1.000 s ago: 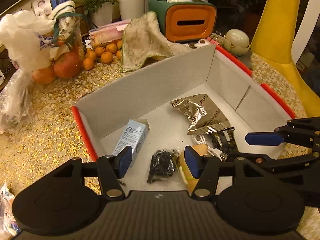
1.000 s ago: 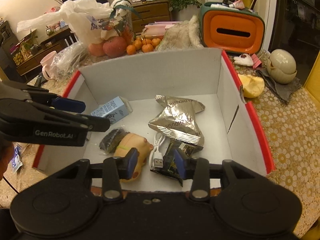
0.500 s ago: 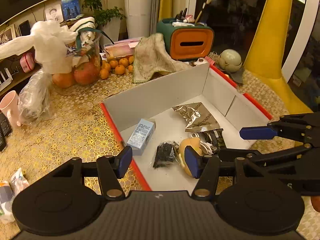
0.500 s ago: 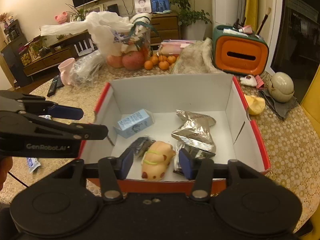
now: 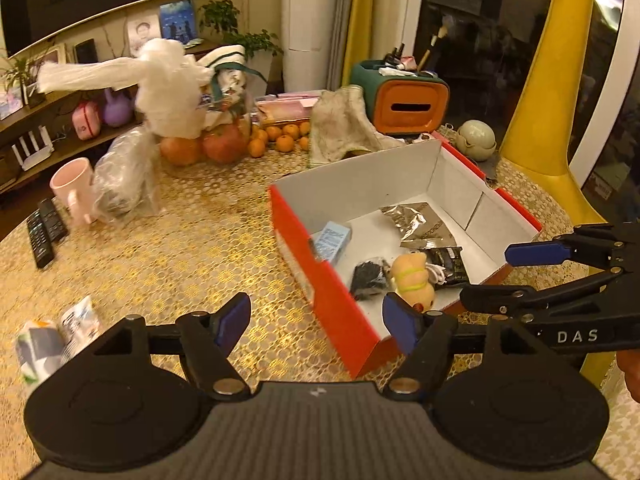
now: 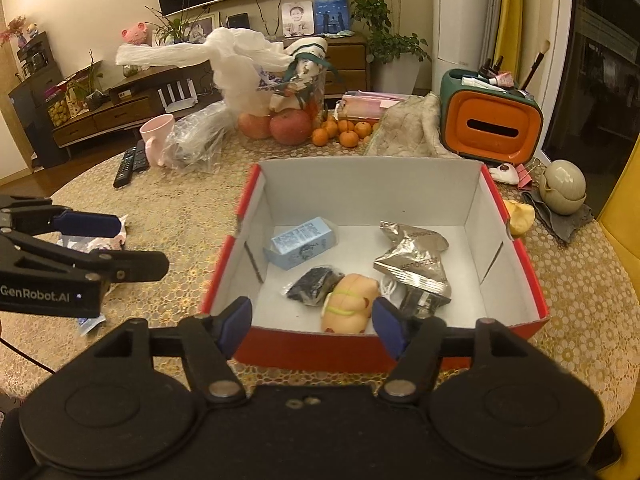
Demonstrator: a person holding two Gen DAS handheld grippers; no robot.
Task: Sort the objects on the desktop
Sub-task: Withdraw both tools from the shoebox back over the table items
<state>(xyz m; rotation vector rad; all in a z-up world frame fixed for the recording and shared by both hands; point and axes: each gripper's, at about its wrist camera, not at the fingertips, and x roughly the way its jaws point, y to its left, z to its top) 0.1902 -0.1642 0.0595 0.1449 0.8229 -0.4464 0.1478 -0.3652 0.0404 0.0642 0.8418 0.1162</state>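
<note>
Hovering near the red box (image 6: pixel 516 276), both grippers empty: left gripper (image 5: pixel 316 320) with jaws apart after just opening, nothing between; right gripper (image 6: pixel 312 320) likewise. Sorted so far, left to right inside: blue carton (image 6: pixel 302 242), black packet (image 6: pixel 314 291), pig toy (image 6: pixel 350 307), foil bag (image 6: pixel 414 258). Next, probably: reaching left for the loose packets (image 5: pixel 56 338) on the tablecloth (wide jaws suit them). Right view alone showing the far peel (image 6: pixel 520 218); left view alone, those packets clearly.

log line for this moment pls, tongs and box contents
left tongs: open, empty, just widened | right tongs: open, empty, just widened | red box: blue carton, silver pouch, pig toy
</note>
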